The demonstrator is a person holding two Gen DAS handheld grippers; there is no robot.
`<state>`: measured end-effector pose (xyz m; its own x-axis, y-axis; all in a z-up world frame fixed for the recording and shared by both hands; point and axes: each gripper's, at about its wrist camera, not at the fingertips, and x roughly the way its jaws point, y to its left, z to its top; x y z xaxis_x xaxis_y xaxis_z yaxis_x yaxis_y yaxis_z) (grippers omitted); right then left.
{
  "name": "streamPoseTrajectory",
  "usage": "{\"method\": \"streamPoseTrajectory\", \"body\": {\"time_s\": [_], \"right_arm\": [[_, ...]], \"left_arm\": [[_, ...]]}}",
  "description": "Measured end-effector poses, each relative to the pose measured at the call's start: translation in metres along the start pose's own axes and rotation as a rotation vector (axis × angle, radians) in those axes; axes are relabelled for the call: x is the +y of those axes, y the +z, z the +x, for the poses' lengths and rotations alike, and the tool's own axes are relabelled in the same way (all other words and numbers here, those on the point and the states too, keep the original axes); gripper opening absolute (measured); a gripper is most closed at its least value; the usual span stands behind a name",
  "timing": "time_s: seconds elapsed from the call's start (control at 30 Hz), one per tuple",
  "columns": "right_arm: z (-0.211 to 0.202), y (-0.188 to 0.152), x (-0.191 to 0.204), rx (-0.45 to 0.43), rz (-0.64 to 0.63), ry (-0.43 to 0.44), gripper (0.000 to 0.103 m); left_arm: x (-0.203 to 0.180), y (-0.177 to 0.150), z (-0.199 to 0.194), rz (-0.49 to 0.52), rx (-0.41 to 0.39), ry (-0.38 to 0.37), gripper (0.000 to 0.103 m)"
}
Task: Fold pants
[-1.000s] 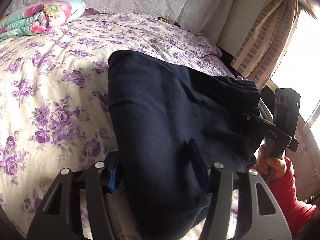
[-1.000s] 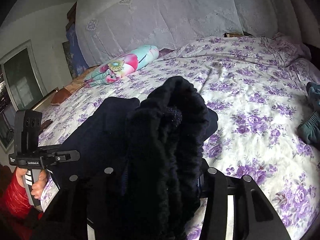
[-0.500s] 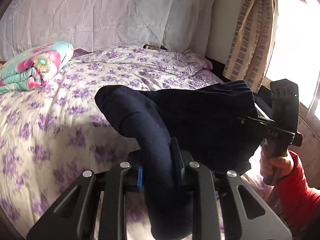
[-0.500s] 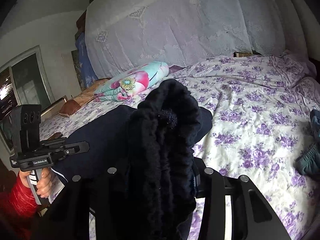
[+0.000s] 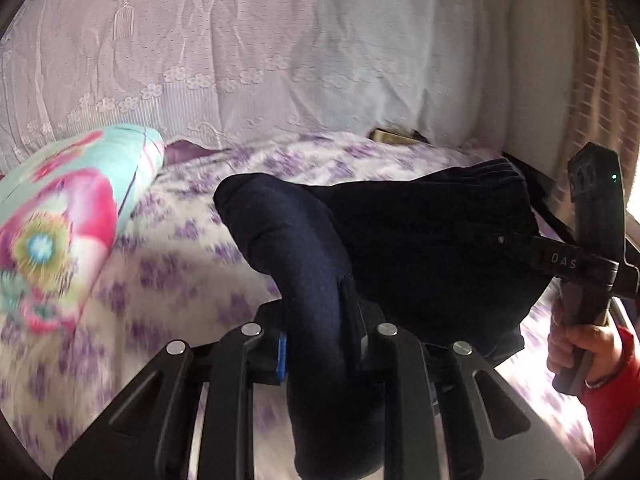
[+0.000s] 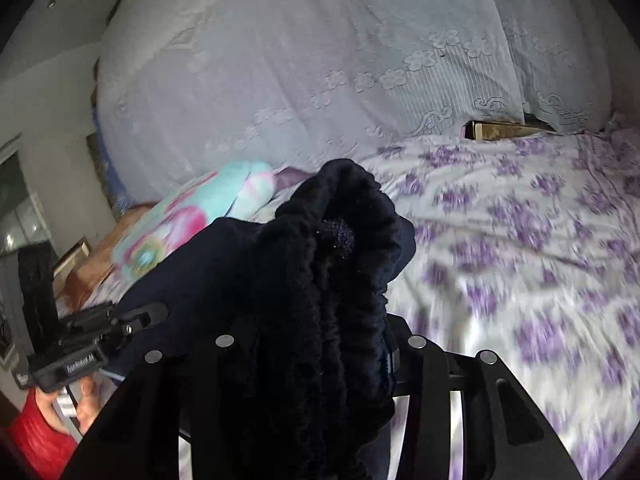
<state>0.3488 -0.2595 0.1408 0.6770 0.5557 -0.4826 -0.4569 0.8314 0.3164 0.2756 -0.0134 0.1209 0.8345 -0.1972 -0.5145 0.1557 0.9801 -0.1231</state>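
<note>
- Left gripper [image 5: 320, 354], bottom centre of its frame: jaws pinching a rolled fold of the dark navy pants [image 5: 420, 248].
- Right gripper [image 6: 316, 364], bottom centre: jaws clamped on the bunched, ribbed waistband.
- Pants held between both grippers, mid-frame, in front of the purple-flowered bedsheet [image 6: 520, 248].
- Floral pillow [image 5: 60, 224] at left edge; lace curtain [image 5: 260, 40] fills upper frame.

Black gripper [image 5: 320, 344] frames, silver screws, red sleeve [image 5: 608, 396].
</note>
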Motion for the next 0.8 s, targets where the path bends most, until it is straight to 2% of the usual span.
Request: {"method": "streamPoseTrajectory", "body": {"time_s": [0.13,0.17,0.2,0.23,0.27,0.3,0.33,0.37,0.4,0.43,0.47,0.5,0.53,0.57,0.6,0.67,0.7,0.73,0.77,0.8], "right_arm": [[0.081,0.022,-0.034,-0.016,0.070,-0.028,0.043],[0.099,0.020,-0.044,-0.005,0.099,-0.041,0.046],[0.119,0.015,-0.059,0.013,0.146,-0.070,0.052],[0.130,0.008,-0.070,0.024,0.186,-0.099,0.056],[0.144,-0.004,-0.088,0.059,0.253,-0.134,0.065],[0.150,-0.008,-0.102,0.112,0.325,-0.131,0.067],[0.143,-0.006,-0.113,0.114,0.397,-0.085,0.067],[0.129,-0.003,-0.115,0.063,0.422,-0.103,0.070],[0.108,0.000,-0.112,-0.018,0.413,-0.160,0.081],[0.093,0.001,-0.107,-0.078,0.388,-0.212,0.085],[0.075,0.003,-0.097,-0.145,0.335,-0.292,0.092],[0.066,0.004,-0.087,-0.177,0.282,-0.348,0.098],[0.064,0.004,-0.075,-0.181,0.203,-0.404,0.100],[0.071,0.003,-0.068,-0.151,0.134,-0.446,0.100],[0.085,-0.001,-0.061,-0.092,0.061,-0.498,0.100],[0.133,-0.016,-0.054,0.119,-0.067,-0.578,0.099],[0.142,-0.017,-0.052,0.174,-0.087,-0.578,0.099],[0.137,-0.015,-0.046,0.134,-0.105,-0.593,0.099],[0.133,-0.017,-0.042,0.109,-0.119,-0.609,0.099],[0.129,-0.018,-0.038,0.082,-0.133,-0.626,0.099]], "left_arm": [[0.026,0.016,0.072,-0.067,-0.001,0.054,0.020],[0.034,0.015,0.089,-0.090,0.013,0.064,0.021],[0.041,0.010,0.109,-0.113,0.044,0.076,0.022],[0.050,0.000,0.133,-0.143,0.098,0.095,0.029],[0.059,-0.008,0.150,-0.185,0.160,0.099,0.048],[0.070,-0.011,0.159,-0.249,0.216,0.076,0.053],[0.085,-0.011,0.152,-0.340,0.181,0.013,0.059],[0.091,-0.011,0.146,-0.371,0.170,0.018,0.071],[0.097,-0.012,0.139,-0.391,0.165,0.050,0.074],[0.102,-0.013,0.130,-0.394,0.156,0.085,0.074],[0.105,-0.014,0.121,-0.383,0.140,0.101,0.074],[0.103,-0.013,0.114,-0.370,0.123,0.129,0.074],[0.100,-0.011,0.109,-0.346,0.105,0.164,0.074],[0.092,-0.007,0.107,-0.292,0.088,0.210,0.075],[0.077,-0.004,0.109,-0.194,0.090,0.255,0.078],[0.054,-0.006,0.133,-0.034,0.168,0.305,0.093],[0.047,-0.007,0.141,0.005,0.199,0.312,0.093],[0.042,-0.008,0.146,0.040,0.229,0.345,0.095],[0.043,-0.007,0.144,0.038,0.218,0.353,0.098],[0.049,-0.007,0.144,0.010,0.224,0.332,0.098]]}}
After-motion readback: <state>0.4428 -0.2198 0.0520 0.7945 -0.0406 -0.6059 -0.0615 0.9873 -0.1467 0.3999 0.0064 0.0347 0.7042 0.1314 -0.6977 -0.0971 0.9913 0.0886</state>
